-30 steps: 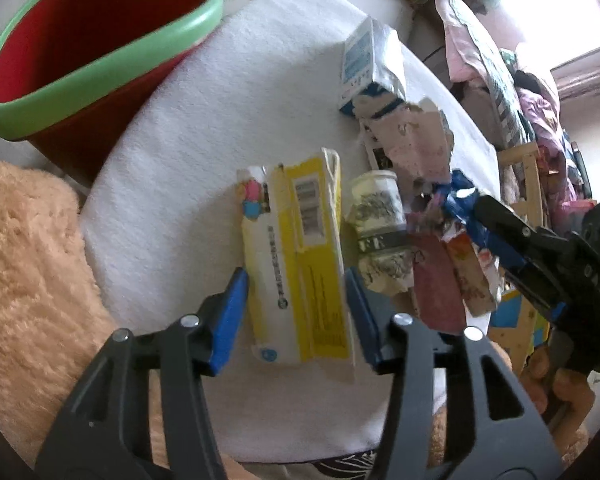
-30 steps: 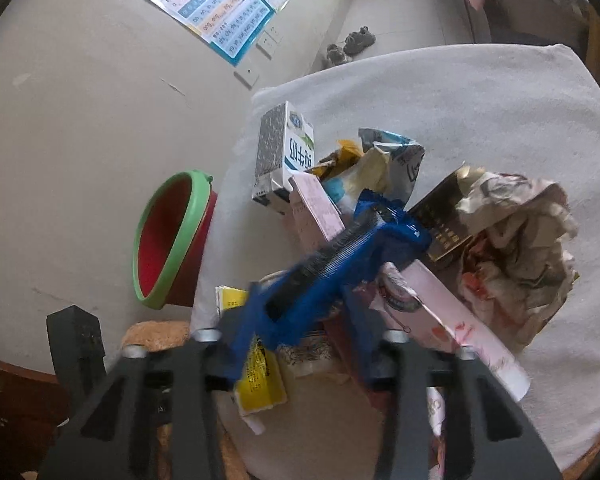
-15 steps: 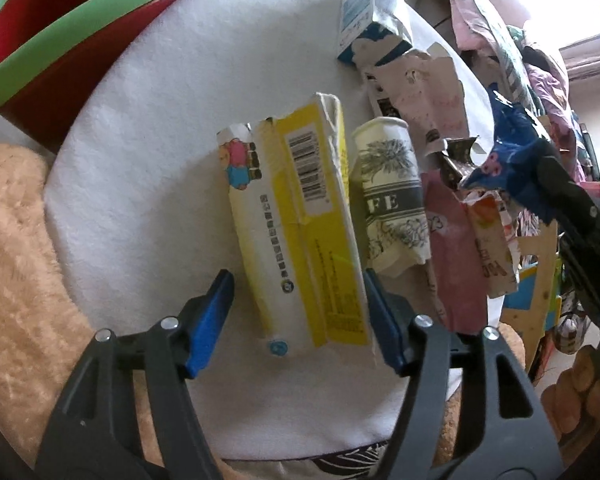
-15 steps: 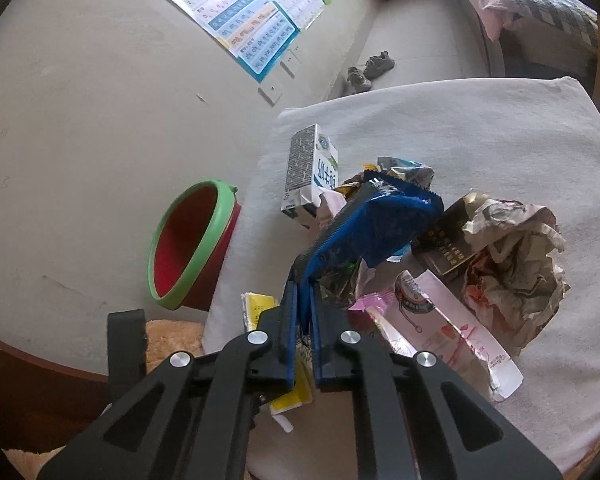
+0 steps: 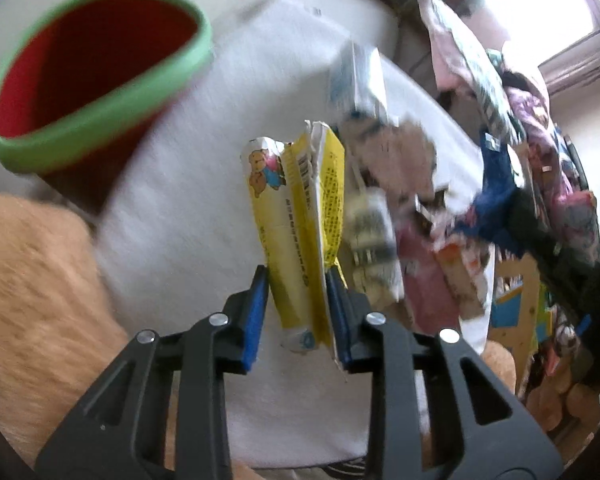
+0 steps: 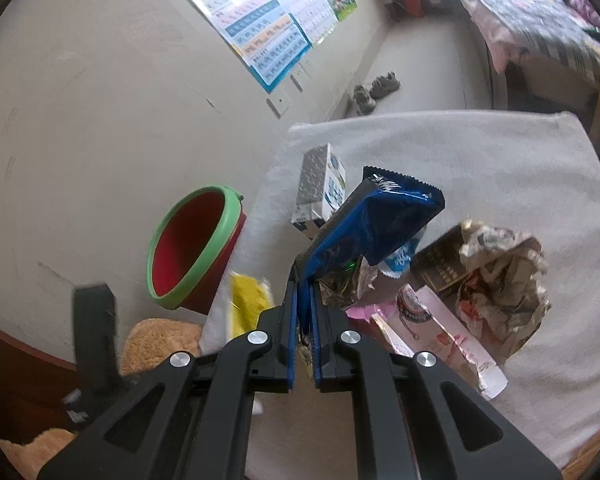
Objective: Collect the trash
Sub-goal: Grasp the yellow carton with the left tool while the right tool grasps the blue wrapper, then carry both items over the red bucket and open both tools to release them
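Gripping yellow carton (image 5: 300, 232) w/ left gripper (image 5: 298, 312), fingers clamped on it; right gripper (image 6: 304, 332) pinching blue wrapper (image 6: 376, 224) nr red bin (image 6: 192, 248).

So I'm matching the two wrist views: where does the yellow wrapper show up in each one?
Left wrist: the yellow wrapper stands centre frame, clamped in the left gripper.
Right wrist: it is a blurred yellow patch at lower left, beside the right gripper.
Shared landmark: the red bucket with a green rim, upper left and left of centre.
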`<state>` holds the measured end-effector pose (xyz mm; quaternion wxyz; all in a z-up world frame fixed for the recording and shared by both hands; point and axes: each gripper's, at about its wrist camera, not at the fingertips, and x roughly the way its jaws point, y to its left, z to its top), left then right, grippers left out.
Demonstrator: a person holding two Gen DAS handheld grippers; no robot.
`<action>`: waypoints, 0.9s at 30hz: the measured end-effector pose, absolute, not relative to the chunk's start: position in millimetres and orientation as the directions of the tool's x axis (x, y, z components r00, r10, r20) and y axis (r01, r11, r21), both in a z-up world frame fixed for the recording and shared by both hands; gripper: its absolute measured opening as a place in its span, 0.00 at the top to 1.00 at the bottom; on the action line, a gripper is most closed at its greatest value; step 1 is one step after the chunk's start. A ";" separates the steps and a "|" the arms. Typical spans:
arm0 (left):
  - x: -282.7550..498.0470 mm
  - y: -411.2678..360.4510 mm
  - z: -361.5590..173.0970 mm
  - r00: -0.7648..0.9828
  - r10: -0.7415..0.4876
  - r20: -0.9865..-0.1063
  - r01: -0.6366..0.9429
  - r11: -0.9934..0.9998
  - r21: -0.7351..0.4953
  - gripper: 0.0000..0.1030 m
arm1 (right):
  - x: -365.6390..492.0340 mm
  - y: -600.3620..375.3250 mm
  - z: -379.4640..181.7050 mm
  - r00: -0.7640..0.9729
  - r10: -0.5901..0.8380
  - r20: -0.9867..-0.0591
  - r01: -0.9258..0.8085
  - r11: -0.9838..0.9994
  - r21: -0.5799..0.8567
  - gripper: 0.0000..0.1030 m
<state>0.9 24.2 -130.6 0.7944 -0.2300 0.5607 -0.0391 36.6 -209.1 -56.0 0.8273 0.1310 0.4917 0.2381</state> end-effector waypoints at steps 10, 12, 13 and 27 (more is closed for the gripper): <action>-1.3 68.7 -94.1 0.498 -0.195 -0.845 -0.259 0.897 -0.359 0.72 | 26.9 -181.9 -43.2 0.439 0.487 -0.755 -0.362 0.865 0.347 0.94; -2.3 75.2 -90.3 0.513 -0.179 -0.840 -0.272 0.894 -0.357 0.72 | 26.6 -180.6 -42.4 0.441 0.484 -0.756 -0.368 0.866 0.339 0.94; -2.0 76.0 -88.8 0.518 -0.174 -0.838 -0.276 0.893 -0.357 0.72 | 26.3 -180.1 -41.9 0.442 0.483 -0.756 -0.371 0.865 0.336 0.94; 0.4 121.8 -73.9 0.581 -0.074 -0.811 -0.361 0.869 -0.338 0.72 | 35.9 -133.1 -29.0 0.436 0.497 -0.750 -0.500 0.827 0.258 0.94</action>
